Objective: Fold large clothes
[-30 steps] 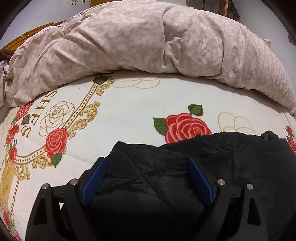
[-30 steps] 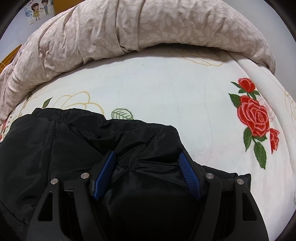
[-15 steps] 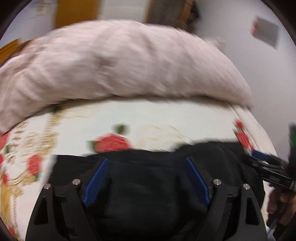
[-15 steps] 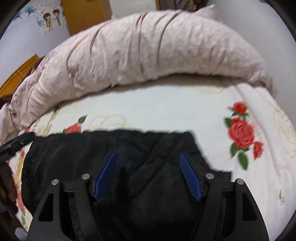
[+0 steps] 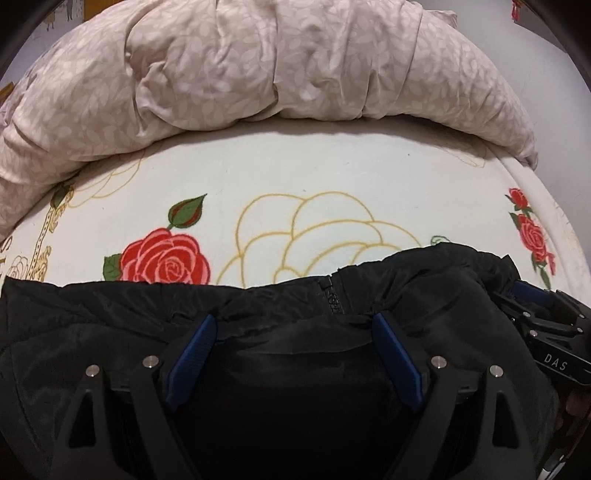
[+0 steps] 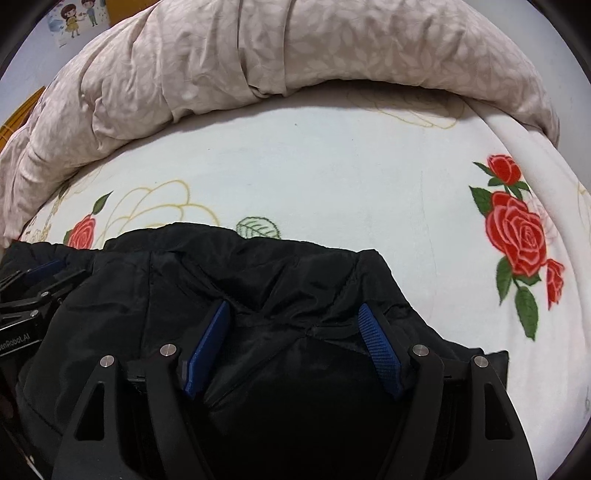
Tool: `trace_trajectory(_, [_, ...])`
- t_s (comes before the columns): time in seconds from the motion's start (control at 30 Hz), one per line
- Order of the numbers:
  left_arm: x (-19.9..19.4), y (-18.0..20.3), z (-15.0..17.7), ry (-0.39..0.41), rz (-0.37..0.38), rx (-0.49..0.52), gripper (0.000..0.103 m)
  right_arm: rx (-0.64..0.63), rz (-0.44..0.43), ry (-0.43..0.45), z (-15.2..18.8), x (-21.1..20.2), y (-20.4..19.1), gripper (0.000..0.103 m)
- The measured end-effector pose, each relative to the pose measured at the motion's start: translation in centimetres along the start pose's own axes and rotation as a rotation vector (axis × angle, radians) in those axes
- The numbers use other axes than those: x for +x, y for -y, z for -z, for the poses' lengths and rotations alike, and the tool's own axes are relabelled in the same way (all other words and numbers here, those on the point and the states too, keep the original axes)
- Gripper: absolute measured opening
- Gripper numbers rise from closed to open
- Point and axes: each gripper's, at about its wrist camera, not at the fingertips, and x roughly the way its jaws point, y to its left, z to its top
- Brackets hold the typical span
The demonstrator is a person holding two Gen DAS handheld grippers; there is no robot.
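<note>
A black padded jacket lies on the rose-print sheet, its zip just beyond my left gripper. That gripper stands open, its blue pads wide apart, resting down on the jacket's middle. My right gripper is open too, with puffy fabric and a seam crossing of the jacket bulging between its fingers near the garment's right end. Each tool shows in the other's view: the right gripper at the right edge, the left gripper at the left edge.
A bunched beige leaf-print duvet runs along the far side of the bed. The bed's edge curves down at the right. A wall with a cartoon sticker stands behind.
Both grippers lifted off the jacket, which stayed flat, and came back down. The left one now sits further right, by the zip. The right one is back at the same seam.
</note>
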Motion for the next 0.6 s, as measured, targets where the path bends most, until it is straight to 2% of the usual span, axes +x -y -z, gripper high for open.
trace_trajectory(0.17, [-0.4, 0.0, -0.5, -0.023, -0.013, 0.008, 0.089, 0.002, 0.009, 0.007, -0.5, -1.0, -0.1, 0.072])
trace_trajectory(0.23, [-1.8, -0.2, -0.8, -0.021, -0.013, 0.007, 0.082, -0.009, 0.03, 0.034, -0.6, -2.9, -0.3, 0.071])
trace_trajectory(0.3, [-4.1, -0.5, -0.6, 0.019, -0.018, 0.015, 0.075, -0.018, 0.023, 0.087, -0.5, -5.7, -0.2, 0.071])
trace_trajectory(0.4, [-8.1, -1.9, 0.3, 0.107, -0.032, 0.033, 0.074, -0.025, 0.05, 0.131, 0.1, -8.3, 0.5, 0.071])
trace_trajectory(0.5, [-10.2, -4.6, 1.4, 0.152, -0.056, 0.016, 0.074, -0.012, 0.081, 0.1, 0.9, -7.9, 1.6, 0.071])
trace_trajectory(0.6, [-8.9, -7.9, 2.6, 0.103, -0.113, -0.045, 0.074, -0.004, 0.082, 0.043, 1.7, -5.3, 2.3, 0.071])
